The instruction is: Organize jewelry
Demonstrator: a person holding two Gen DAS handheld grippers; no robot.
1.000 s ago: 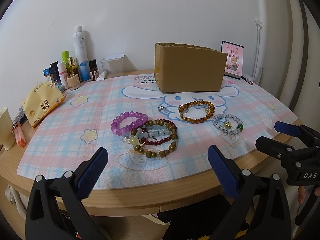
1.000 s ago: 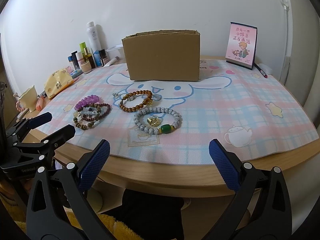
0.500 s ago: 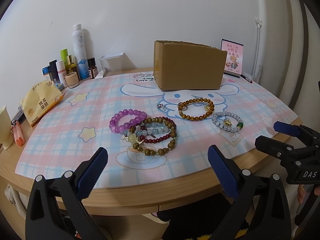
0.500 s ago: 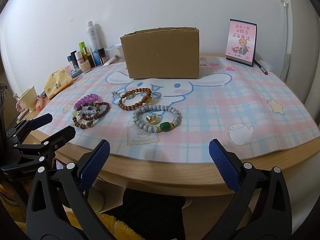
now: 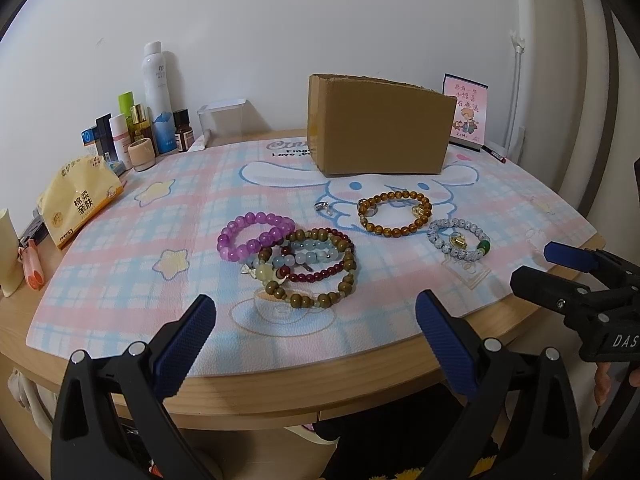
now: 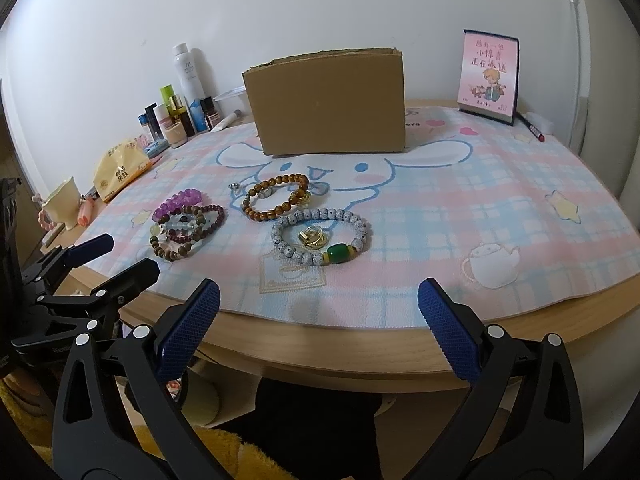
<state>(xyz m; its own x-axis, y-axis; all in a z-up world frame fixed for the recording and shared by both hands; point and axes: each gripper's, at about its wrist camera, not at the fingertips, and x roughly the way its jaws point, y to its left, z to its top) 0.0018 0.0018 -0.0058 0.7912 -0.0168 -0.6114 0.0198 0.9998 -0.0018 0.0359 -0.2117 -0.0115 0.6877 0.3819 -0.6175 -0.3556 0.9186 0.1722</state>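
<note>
Through the left wrist camera, you are holding your left gripper (image 5: 314, 316) wide open and empty at the wooden table's near edge (image 5: 280, 392), facing a heap of purple, brown, dark red and pale bead bracelets (image 5: 288, 258) lying on the pink-and-blue plaid cartoon mat (image 5: 120, 280); the brown cardboard box (image 5: 380, 136) is standing behind. Through the right wrist camera, you are keeping your right gripper (image 6: 318, 322) equally spread, gripping nothing, before the grey bead bracelet with a green bead (image 6: 320, 238) encircling gold rings (image 6: 312, 237); an amber bead bracelet (image 6: 276, 197) is lying just beyond.
</note>
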